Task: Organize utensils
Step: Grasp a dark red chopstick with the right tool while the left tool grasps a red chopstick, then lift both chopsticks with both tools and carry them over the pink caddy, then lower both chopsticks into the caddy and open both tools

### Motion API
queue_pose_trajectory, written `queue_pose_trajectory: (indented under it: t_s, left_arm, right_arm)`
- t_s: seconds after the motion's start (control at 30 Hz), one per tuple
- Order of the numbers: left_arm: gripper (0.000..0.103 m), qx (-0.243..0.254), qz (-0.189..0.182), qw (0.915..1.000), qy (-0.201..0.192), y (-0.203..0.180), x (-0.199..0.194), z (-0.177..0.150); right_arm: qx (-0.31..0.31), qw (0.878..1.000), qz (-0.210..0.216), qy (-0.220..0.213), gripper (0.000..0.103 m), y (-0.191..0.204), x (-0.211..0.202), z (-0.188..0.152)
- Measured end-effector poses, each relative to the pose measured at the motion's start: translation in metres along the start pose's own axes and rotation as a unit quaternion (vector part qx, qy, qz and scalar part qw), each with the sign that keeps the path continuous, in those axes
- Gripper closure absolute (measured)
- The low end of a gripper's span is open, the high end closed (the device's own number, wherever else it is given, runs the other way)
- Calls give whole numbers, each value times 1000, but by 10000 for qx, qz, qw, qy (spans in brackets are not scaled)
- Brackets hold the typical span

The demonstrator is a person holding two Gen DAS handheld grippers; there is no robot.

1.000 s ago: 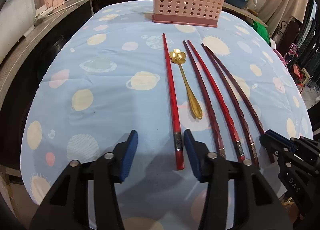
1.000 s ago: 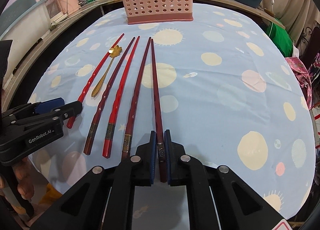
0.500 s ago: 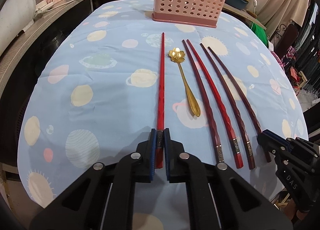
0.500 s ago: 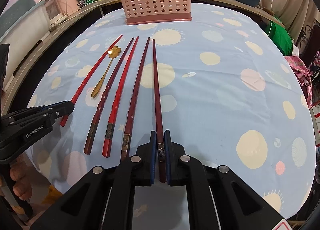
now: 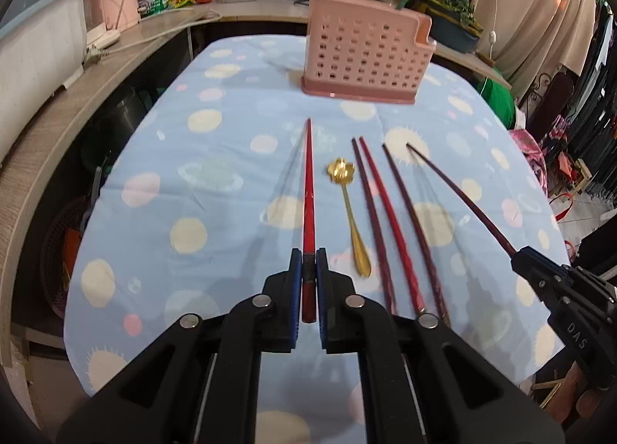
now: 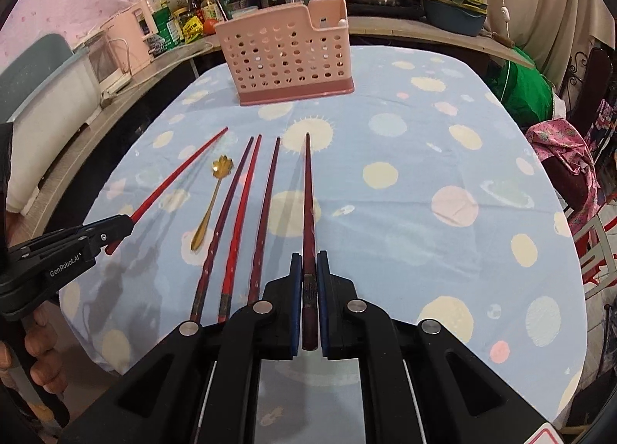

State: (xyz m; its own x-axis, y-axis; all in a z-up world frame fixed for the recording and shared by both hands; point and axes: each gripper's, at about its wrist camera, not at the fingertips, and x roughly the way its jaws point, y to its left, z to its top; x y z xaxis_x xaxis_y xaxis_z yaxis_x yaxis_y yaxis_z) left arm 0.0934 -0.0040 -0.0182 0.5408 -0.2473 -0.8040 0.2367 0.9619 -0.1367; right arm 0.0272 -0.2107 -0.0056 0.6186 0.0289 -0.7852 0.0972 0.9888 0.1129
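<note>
Both tongs are clamped on a chopstick each. The left gripper point(image 5: 308, 270) pinches the butt of the bright red chopstick point(image 5: 308, 189), its tip off the cloth toward 12 o'clock. The right gripper point(image 6: 308, 270) squeezes the dark red chopstick point(image 6: 308, 205) the same way.

Between those two, three more chopsticks point(image 6: 243, 220) and a gold spoon point(image 5: 349, 212) lie flat on the blue tablecloth point(image 6: 424, 174), running 6 to 12. The cloth's near edge sits right under the grippers. From the right wrist view, there's loads of bare cloth out at 2 and 3 o'clock. A counter point(image 5: 77, 97) crowds the table's left side at 9 to 10.

The pink basket point(image 5: 366, 54) stands at 12 near the far edge. Can't really tell what's inside.
</note>
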Motion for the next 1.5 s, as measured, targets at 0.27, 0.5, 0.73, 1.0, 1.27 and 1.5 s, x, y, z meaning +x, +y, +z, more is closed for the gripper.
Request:
queue_pose_trajectory:
  t_s: [0.27, 0.5, 0.73, 1.0, 1.27, 1.5]
  left_arm:
    - [96, -132, -103, 9985, -513, 1, -32, 43]
    - [96, -280, -87, 9954, -911, 7, -51, 84]
    - [96, -401, -122, 9913, -1247, 12, -64, 131]
    - [96, -512, -400, 9853, -1579, 11, -80, 186]
    - [96, -495, -520, 9715, -2259, -2, -115, 247]
    - [96, -503, -398, 9566, -2844, -11, -126, 294]
  right_arm:
    - [252, 9981, 101, -546, 96, -12, -30, 46]
    - [381, 9953, 162, -877, 96, -22, -42, 80]
    - [645, 9915, 284, -1093, 96, -37, -44, 115]
    - [1032, 9817, 508, -1516, 96, -56, -55, 164]
    - [1341, 9601, 838, -2308, 96, -62, -79, 232]
    - [1569, 9421, 1105, -2751, 96, -62, -76, 288]
